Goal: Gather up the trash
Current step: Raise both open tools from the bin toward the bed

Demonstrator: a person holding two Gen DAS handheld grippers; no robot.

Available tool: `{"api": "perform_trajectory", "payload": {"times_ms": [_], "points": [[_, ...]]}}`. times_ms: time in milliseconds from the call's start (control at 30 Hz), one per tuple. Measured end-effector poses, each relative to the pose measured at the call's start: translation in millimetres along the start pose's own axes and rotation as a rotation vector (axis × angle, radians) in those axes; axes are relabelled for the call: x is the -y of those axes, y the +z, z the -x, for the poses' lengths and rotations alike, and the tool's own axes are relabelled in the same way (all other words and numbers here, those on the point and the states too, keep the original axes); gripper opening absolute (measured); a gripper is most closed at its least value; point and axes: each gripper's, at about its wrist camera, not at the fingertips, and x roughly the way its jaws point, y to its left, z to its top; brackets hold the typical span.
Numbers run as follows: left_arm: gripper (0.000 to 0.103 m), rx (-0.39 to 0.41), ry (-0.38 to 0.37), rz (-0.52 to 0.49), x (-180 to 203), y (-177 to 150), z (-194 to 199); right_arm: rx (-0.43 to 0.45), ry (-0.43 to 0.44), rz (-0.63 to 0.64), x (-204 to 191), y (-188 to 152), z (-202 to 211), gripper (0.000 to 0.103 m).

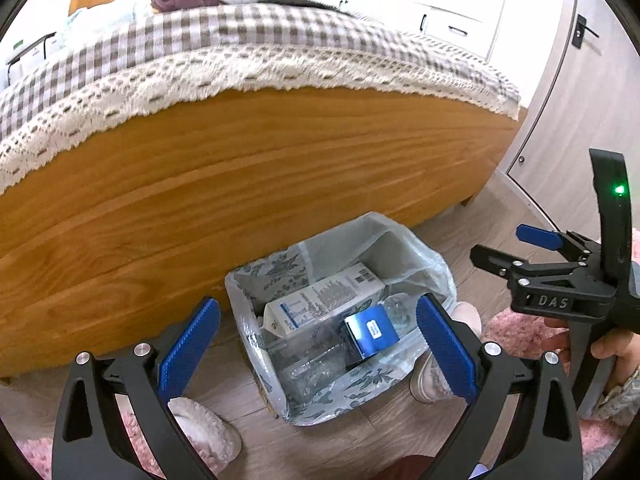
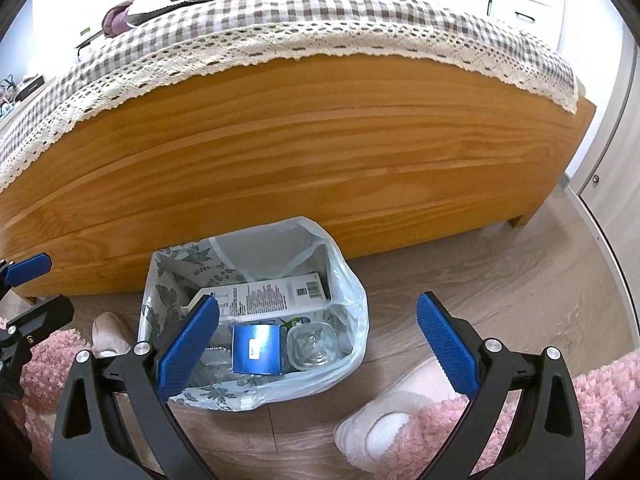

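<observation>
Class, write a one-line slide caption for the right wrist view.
Open right gripper above a plastic-lined trash bin holding a white carton, blue box and clear container.

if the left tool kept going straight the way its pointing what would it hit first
Most likely the trash in the lined bin: the open left tool aims into its mouth, and the blue box lies nearest the line between its fingers, with the white carton just behind. Depth is hard to judge through the fisheye.
</observation>
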Motion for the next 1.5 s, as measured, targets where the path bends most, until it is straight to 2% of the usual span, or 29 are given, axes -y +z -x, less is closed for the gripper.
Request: {"api": "perform_trajectory", "payload": {"times_ms": [433,667,1000,1233,1500], "points": [[0.095,0.054,-0.007,0.022,-1.3,3.5,11.0,0.032,-0.003,0.015,1.6,2.8,13.7,0.095],[0.095,0.118,-0.007,0.05,-6.2,8.5,21.5,0.077,-0.002,0.015,1.6,5.5,18.1,0.095],[0.095,0.146,-0.008,0.029,-0.1,10.4,25.9,0.102,0.013,0.015,-1.6,8.2,20.7,0.095],[0.095,0.195,-0.025,0.036,0.6,12.6,37.3,0.136,0.019,0.017,-1.5,12.7,25.8,0.095],[0.095,0.209,-0.038,0.066,-3.6,14.2,41.7,0.162,0.018,0.023,-2.9,15.2,30.1,0.095]]}}
